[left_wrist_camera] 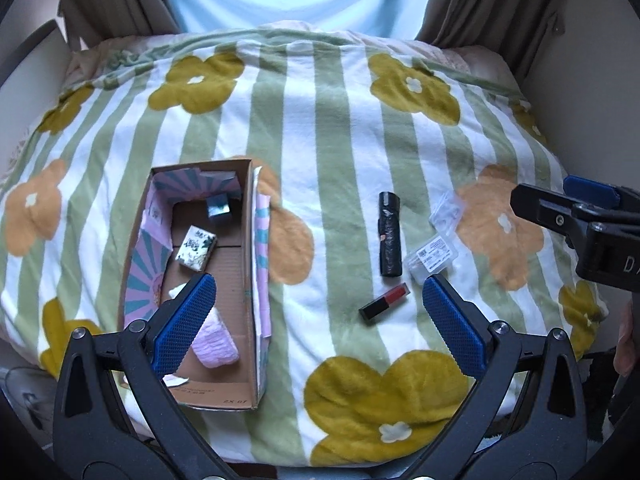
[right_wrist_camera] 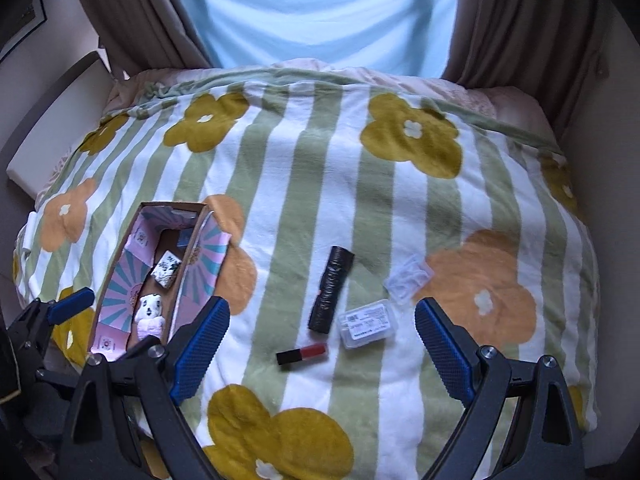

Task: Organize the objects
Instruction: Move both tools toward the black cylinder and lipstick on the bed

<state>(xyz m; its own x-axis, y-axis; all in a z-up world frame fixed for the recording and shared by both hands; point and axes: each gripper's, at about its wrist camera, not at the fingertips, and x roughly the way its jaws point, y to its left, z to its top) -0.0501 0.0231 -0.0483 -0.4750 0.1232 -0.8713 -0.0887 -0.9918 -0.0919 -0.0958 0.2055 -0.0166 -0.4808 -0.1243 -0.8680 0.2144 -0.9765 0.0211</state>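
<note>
Both grippers, left (left_wrist_camera: pixel 318 312) and right (right_wrist_camera: pixel 322 344), gape empty above the lipstick (right_wrist_camera: pixel 302 353); box (left_wrist_camera: pixel 248 280) left, open blanket (left_wrist_camera: pixel 340 140) beyond.

A brown cardboard box (left_wrist_camera: pixel 248 280) lies open on the bed. Inside it are a small white box with dark flowers (left_wrist_camera: pixel 196 249), a little blue box (left_wrist_camera: pixel 218 209) and a soft pink and white toy (right_wrist_camera: pixel 150 314). Beside the box lie a black roll (left_wrist_camera: pixel 389 235), a red and black lipstick (left_wrist_camera: pixel 384 302) and two clear plastic cases (left_wrist_camera: pixel 434 258), all flat.
</note>
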